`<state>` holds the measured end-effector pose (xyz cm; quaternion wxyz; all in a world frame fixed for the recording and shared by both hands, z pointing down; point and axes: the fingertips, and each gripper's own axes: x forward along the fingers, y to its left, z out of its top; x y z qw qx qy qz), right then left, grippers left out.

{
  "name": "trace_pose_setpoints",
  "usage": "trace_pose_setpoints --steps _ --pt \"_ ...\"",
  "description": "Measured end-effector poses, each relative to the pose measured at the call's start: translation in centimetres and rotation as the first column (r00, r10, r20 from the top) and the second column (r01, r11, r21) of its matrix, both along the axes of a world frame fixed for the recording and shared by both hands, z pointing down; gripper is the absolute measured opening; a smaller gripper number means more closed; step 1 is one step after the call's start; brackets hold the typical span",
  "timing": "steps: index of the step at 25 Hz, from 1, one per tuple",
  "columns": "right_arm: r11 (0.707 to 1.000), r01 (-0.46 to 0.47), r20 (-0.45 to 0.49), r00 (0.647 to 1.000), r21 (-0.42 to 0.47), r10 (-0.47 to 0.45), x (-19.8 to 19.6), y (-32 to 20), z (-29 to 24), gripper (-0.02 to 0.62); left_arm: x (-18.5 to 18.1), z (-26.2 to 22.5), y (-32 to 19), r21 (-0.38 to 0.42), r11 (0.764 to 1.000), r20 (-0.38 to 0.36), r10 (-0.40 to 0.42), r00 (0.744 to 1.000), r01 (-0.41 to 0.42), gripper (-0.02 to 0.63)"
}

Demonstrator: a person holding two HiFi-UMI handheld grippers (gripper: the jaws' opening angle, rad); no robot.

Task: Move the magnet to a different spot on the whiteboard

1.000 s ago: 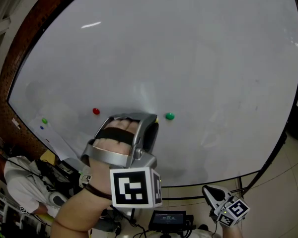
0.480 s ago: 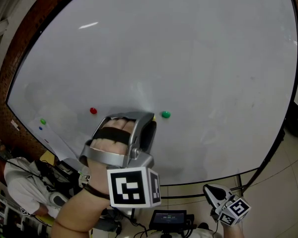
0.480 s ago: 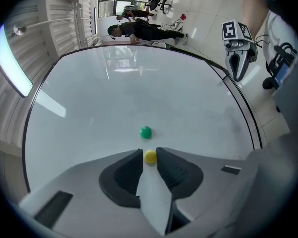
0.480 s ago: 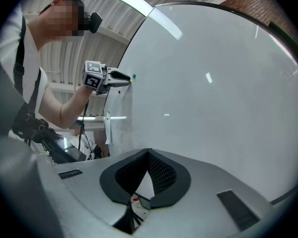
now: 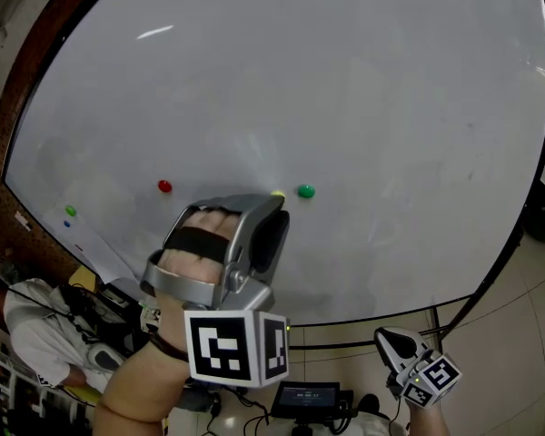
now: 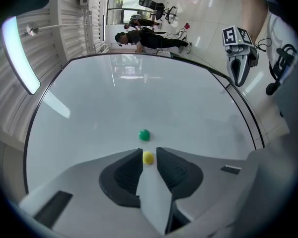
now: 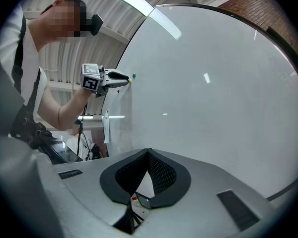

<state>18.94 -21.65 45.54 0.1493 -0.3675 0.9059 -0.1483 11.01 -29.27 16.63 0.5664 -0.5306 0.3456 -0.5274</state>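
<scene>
Release on the whiteboard (image 5: 363,80) seems the step in hand: our left gripper (image 6: 149,151) has just been opening its fingers, which stand apart with the yellow magnet (image 6: 148,157) between their tips and a green magnet (image 6: 144,135) just beyond. Next we should back straight off without nudging it.

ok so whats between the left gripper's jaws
A yellow magnet on the whiteboard, between the tips of the left gripper. The jaws have just been opening and seem clear of it. In the head view the gripper covers nearly all of it.
</scene>
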Motion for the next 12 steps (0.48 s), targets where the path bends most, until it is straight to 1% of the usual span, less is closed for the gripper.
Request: trace_pose_setpoints --steps 4,8,10,12 --pt "1.0 0.016 -0.006 1.0 -0.003 -0.016 -0.9 -0.2 0.2 0.015 -0.6 0.5 0.5 -0.002 0.999 -0.035 0.039 0.999 -0.039 0.119" --pt "1.0 0.028 -0.016 0.999 0.011 -0.028 -1.0 -1.2 -0.4 0.015 -1.0 0.2 0.7 0.026 0.998 -0.059 0.067 0.996 -0.065 0.07" --pt "0.999 0.034 -0.026 0.999 0.028 -0.033 -1.5 -1.5 -0.9 0.015 -1.9 0.0 1.1 0.039 0.997 -0.074 0.076 0.994 -0.073 0.054" --pt "0.998 0.037 -0.039 0.999 0.04 -0.036 -2.6 -1.3 -1.3 0.015 -3.6 0.1 1.6 0.037 0.996 -0.105 0.082 0.991 -0.078 0.031"
